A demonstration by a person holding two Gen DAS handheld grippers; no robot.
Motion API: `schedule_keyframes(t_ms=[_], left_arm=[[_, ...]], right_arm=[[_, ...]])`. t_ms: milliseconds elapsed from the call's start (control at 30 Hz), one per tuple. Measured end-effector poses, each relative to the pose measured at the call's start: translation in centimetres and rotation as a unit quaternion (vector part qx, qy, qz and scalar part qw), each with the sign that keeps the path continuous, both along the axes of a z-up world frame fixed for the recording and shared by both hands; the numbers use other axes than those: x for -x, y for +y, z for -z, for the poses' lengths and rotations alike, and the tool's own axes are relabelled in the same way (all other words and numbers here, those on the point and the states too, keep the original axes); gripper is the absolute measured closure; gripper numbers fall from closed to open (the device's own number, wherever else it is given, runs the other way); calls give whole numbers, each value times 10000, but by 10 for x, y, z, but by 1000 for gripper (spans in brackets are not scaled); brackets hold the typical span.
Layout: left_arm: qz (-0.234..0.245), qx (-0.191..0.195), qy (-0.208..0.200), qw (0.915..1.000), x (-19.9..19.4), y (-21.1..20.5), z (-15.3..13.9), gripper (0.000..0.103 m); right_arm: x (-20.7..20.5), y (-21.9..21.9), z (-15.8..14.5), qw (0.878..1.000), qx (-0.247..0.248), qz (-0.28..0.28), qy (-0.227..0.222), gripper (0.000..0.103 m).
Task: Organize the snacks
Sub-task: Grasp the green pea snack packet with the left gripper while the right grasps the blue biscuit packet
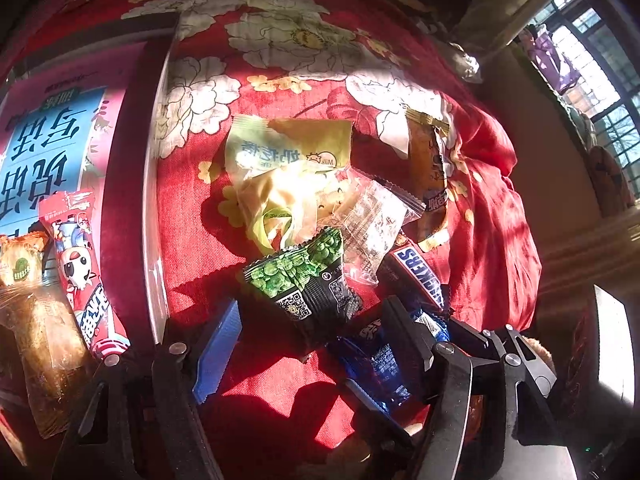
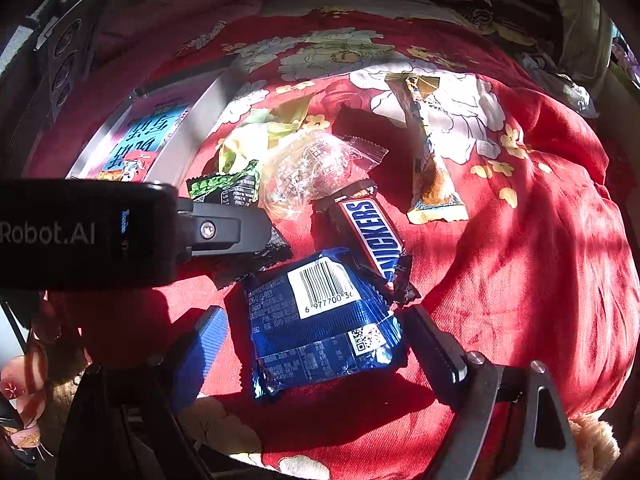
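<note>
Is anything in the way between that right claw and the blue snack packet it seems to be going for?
Nothing visible blocks it. The right gripper is open, with the blue packet lying between its fingers on the red cloth. Only the Snickers bar lies close, at the packet's far corner.

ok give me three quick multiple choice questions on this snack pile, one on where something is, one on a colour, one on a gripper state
1. Where is the Snickers bar relative to the blue packet?
A. inside the tray
B. beside it, overlapping its far edge
C. in a gripper

2. What colour is the cloth under the snacks?
A. red with pale flowers
B. plain green
C. white

3. How does the right gripper stand?
A. shut on the blue packet
B. shut on nothing
C. open, fingers either side of the blue packet

Answers:
1 B, the bar's lower end lies against the packet's top edge.
2 A, the floral red fabric fills both views.
3 C, gaps show between both fingers and the packet.
</note>
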State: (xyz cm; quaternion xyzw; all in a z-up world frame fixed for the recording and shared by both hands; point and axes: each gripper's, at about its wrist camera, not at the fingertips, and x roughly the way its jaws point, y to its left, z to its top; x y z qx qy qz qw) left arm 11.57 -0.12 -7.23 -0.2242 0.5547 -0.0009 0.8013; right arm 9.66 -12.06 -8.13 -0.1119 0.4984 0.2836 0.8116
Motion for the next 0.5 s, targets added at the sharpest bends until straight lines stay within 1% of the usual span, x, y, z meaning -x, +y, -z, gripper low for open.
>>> schedule_keyframes(t_ms=[33, 67, 100, 133, 167, 233, 300, 367, 433, 500], left_arm=[[-14, -6, -10, 10000, -1, 1, 0, 35], [-32, -14, -9, 10000, -1, 0, 1, 41], [-43, -26, -2, 10000, -2, 0, 1, 45], [-48, -53, 16, 10000, -2, 0, 2, 51], [-47, -96, 38, 9999, -3, 0, 3, 55], [-40, -146, 41, 9999, -2, -1, 3, 55], [-41, -155, 22, 9999, -1, 1, 3, 57], [-59, -167, -6, 9998, 0, 2, 3, 62], [-58, -140, -46, 9999, 2, 2, 2, 66], [-25, -103, -50, 9999, 4, 2, 1, 68]], right_arm=[[0, 2, 2, 10000, 60, -28, 2, 13], [0, 4, 4, 9999, 104, -60, -4, 12], [0, 6, 5, 9998, 146, -90, -26, 12], [0, 7, 5, 9998, 179, -106, -56, 13], [0, 7, 5, 9997, 189, -113, -89, 15], [-1, 4, 4, 9998, 133, -68, -97, 25], [-5, -2, 3, 10000, 3, 24, -31, 33], [-7, -6, 1, 9999, -150, 40, 44, 37], [-6, -9, -2, 9995, -316, 17, 84, 43], [-5, -12, -5, 9982, -570, -60, 194, 46]])
